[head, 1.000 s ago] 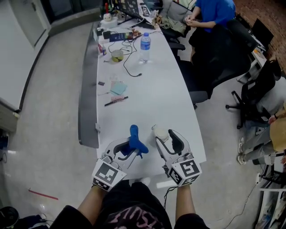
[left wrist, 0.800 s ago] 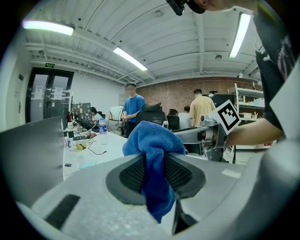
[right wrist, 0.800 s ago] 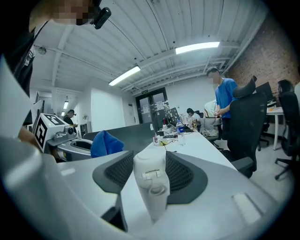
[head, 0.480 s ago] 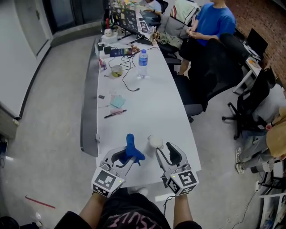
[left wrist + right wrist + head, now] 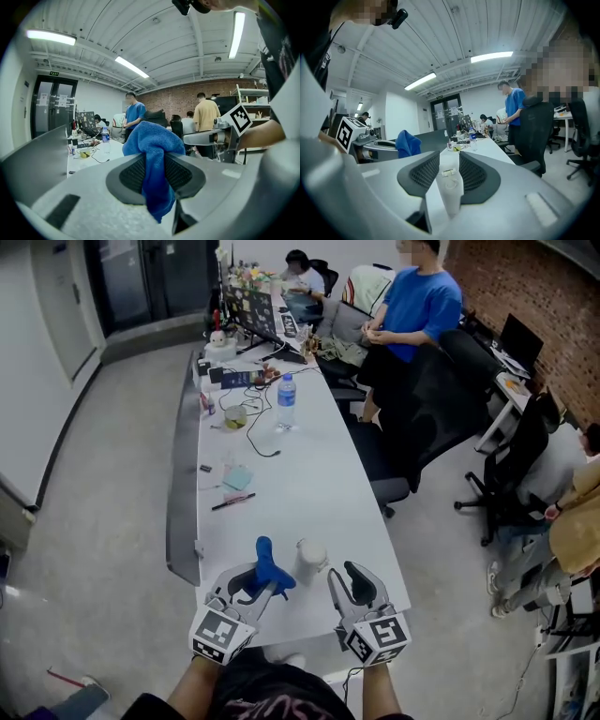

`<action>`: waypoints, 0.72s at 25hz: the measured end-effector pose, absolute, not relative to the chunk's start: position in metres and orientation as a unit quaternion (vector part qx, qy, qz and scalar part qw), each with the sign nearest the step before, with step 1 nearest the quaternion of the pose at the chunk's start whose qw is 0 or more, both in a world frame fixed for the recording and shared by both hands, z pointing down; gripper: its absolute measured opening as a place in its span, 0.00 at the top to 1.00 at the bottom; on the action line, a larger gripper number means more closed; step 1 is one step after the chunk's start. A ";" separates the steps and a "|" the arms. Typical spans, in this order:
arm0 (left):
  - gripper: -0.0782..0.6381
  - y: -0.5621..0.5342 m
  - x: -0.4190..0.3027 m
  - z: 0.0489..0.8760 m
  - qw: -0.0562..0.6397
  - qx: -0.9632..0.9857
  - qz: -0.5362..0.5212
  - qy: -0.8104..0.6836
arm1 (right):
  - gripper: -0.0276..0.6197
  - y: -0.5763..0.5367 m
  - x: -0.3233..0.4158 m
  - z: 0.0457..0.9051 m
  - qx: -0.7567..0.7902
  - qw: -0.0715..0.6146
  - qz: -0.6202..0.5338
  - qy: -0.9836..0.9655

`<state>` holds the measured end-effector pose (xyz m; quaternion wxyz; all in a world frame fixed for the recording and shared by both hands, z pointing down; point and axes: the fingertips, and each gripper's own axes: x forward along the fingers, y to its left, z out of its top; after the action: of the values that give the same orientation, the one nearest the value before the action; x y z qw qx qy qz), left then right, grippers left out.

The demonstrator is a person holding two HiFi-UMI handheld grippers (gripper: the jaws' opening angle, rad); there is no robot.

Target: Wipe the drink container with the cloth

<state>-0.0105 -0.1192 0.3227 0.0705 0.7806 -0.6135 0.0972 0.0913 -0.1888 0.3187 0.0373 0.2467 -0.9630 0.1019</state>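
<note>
A white drink container (image 5: pixel 310 557) stands upright near the front edge of the white table (image 5: pixel 309 474). My right gripper (image 5: pixel 343 571) is at it and its jaws are closing. In the right gripper view the container (image 5: pixel 450 187) stands between the two dark pads, which are close to its sides but do not clearly press on it; my right gripper (image 5: pixel 449 157) is open. My left gripper (image 5: pixel 258 579) is shut on a blue cloth (image 5: pixel 266 568), just left of the container. In the left gripper view the cloth (image 5: pixel 152 187) bunches above the jaws of my left gripper (image 5: pixel 154 161) and hangs down between them.
Farther along the table are a black pen (image 5: pixel 232 502), a teal pad (image 5: pixel 238 478), a water bottle (image 5: pixel 286 401), cables and monitors. A person in a blue shirt (image 5: pixel 412 310) and black office chairs (image 5: pixel 511 465) are to the right. A grey panel (image 5: pixel 183 465) runs along the table's left side.
The right jaws have narrowed around the white container. The head view has tilted up, showing more of the room. The left gripper keeps hold of the blue cloth.
</note>
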 end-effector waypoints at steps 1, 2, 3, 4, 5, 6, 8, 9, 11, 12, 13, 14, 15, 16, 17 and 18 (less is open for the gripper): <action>0.75 -0.118 -0.010 0.321 0.069 0.780 0.097 -0.615 | 0.75 -0.188 0.094 0.317 0.249 0.036 0.100 -0.963; 0.75 -0.118 -0.009 0.320 0.068 0.779 0.095 -0.616 | 0.76 -0.187 0.096 0.315 0.251 0.035 0.099 -0.962; 0.75 -0.117 -0.008 0.318 0.067 0.778 0.094 -0.618 | 0.78 -0.186 0.098 0.314 0.253 0.034 0.098 -0.962; 0.75 -0.117 -0.008 0.317 0.066 0.777 0.092 -0.619 | 0.80 -0.185 0.100 0.314 0.255 0.033 0.096 -0.962; 0.75 -0.117 -0.008 0.316 0.065 0.777 0.091 -0.619 | 0.81 -0.184 0.101 0.313 0.257 0.033 0.095 -0.961; 0.75 -0.117 -0.008 0.314 0.063 0.777 0.090 -0.620 | 0.82 -0.184 0.103 0.312 0.259 0.032 0.094 -0.961; 0.75 -0.116 -0.006 0.312 0.059 0.777 0.089 -0.620 | 0.84 -0.181 0.106 0.311 0.264 0.030 0.092 -0.960; 0.75 -0.115 -0.006 0.310 0.057 0.777 0.089 -0.621 | 0.85 -0.180 0.108 0.311 0.267 0.031 0.091 -0.959; 0.75 -0.113 -0.003 0.306 0.053 0.778 0.088 -0.620 | 0.88 -0.177 0.112 0.310 0.272 0.033 0.090 -0.958; 0.75 -0.112 -0.002 0.304 0.050 0.779 0.087 -0.619 | 0.89 -0.175 0.114 0.310 0.274 0.033 0.089 -0.957; 0.75 -0.111 -0.002 0.301 0.048 0.779 0.085 -0.620 | 0.90 -0.173 0.115 0.309 0.276 0.033 0.089 -0.956; 0.75 -0.111 -0.002 0.299 0.047 0.777 0.083 -0.622 | 0.91 -0.171 0.116 0.308 0.278 0.031 0.089 -0.956; 0.75 -0.110 -0.002 0.296 0.046 0.776 0.081 -0.624 | 0.92 -0.170 0.117 0.307 0.280 0.030 0.088 -0.956; 0.75 -0.109 -0.003 0.294 0.044 0.775 0.080 -0.626 | 0.93 -0.169 0.118 0.306 0.281 0.028 0.087 -0.955; 0.75 -0.109 -0.003 0.292 0.042 0.774 0.080 -0.627 | 0.93 -0.169 0.120 0.305 0.284 0.026 0.085 -0.955; 0.75 -0.107 -0.003 0.291 0.040 0.773 0.081 -0.628 | 0.94 -0.169 0.122 0.303 0.286 0.024 0.084 -0.954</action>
<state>-0.0035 -0.1074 0.2906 0.0404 0.7728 -0.6282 0.0808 0.1217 -0.1686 0.3034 0.0240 0.2864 -0.9541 0.0839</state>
